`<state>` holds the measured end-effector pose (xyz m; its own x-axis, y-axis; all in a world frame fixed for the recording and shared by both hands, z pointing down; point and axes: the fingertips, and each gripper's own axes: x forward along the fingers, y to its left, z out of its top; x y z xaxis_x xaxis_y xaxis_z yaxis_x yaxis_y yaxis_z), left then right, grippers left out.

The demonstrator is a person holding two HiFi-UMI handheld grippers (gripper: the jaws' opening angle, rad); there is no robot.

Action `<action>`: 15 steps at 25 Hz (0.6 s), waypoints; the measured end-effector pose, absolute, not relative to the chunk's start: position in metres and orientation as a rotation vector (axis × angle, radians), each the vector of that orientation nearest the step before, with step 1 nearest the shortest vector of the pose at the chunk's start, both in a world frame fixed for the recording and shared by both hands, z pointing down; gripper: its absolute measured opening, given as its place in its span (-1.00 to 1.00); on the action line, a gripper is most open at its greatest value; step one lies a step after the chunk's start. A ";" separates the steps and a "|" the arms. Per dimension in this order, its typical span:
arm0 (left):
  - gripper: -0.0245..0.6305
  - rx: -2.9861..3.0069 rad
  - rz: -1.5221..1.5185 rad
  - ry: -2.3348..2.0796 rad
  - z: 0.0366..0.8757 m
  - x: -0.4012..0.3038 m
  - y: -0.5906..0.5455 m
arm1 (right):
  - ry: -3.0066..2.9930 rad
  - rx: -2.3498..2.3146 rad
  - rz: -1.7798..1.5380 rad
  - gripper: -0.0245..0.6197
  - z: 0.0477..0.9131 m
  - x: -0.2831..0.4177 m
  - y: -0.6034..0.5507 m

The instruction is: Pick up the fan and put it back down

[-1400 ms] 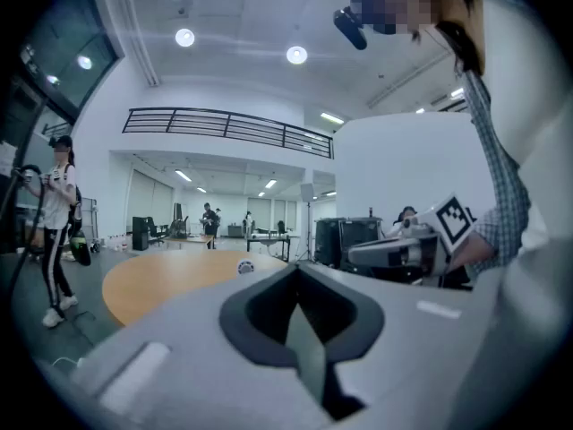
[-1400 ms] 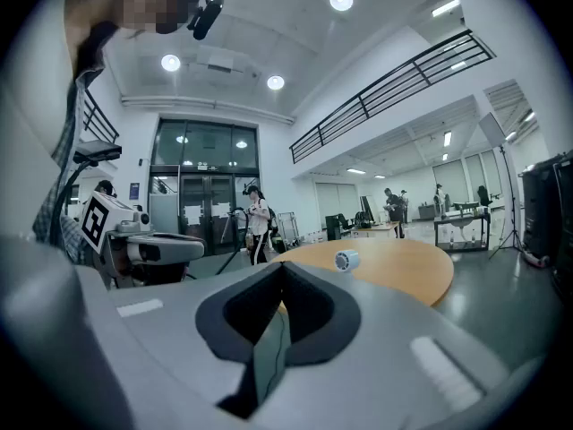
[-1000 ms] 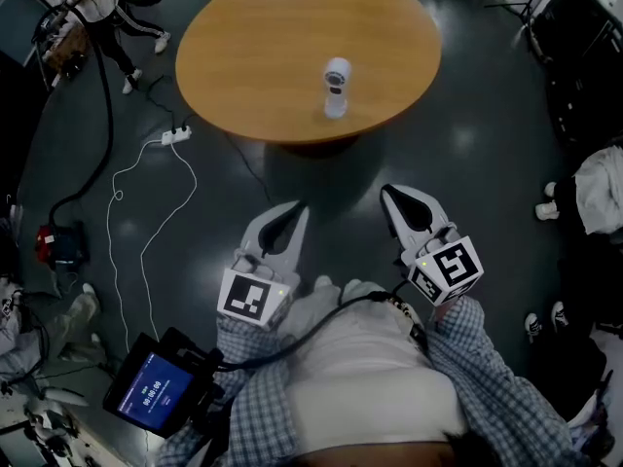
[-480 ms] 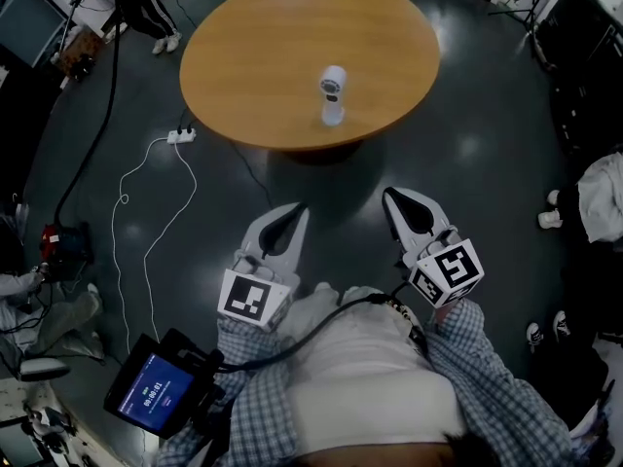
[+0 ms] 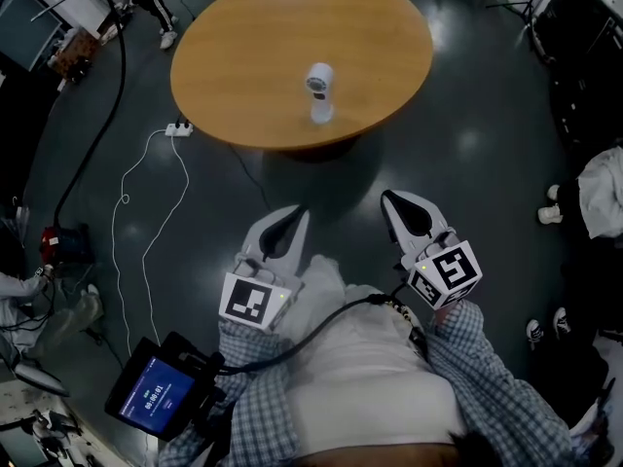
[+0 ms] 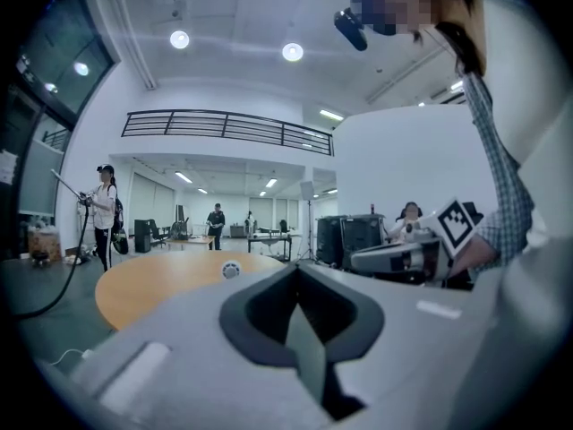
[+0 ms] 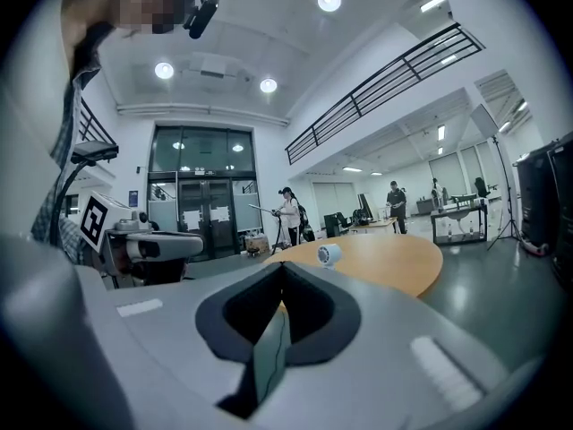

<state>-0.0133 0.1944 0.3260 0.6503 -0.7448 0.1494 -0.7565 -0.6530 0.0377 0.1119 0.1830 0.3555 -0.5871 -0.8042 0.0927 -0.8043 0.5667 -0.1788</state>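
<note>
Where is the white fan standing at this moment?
In the head view, the white fan stands upright on the round wooden table, nearer its front edge, far ahead of the left gripper and the right gripper.

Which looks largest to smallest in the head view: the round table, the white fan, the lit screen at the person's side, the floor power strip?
1. round table
2. lit screen, helped by being nearest the camera
3. fan
4. power strip, clearly smallest
</note>
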 end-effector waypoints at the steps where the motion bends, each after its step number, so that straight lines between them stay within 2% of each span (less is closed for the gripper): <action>1: -0.93 2.771 0.182 -1.253 0.328 -0.013 0.193 | -2.777 1.426 0.323 -0.92 0.356 0.113 0.181; 15: -0.93 2.796 0.167 -1.152 0.340 -0.036 0.080 | -2.749 1.409 0.275 -0.92 0.357 0.082 0.076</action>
<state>-0.0359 0.0798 0.3395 0.7054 -0.6940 0.1441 -0.7064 -0.7051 0.0618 0.0822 0.0764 0.3573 -0.5865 -0.8016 0.1158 -0.8087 0.5715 -0.1392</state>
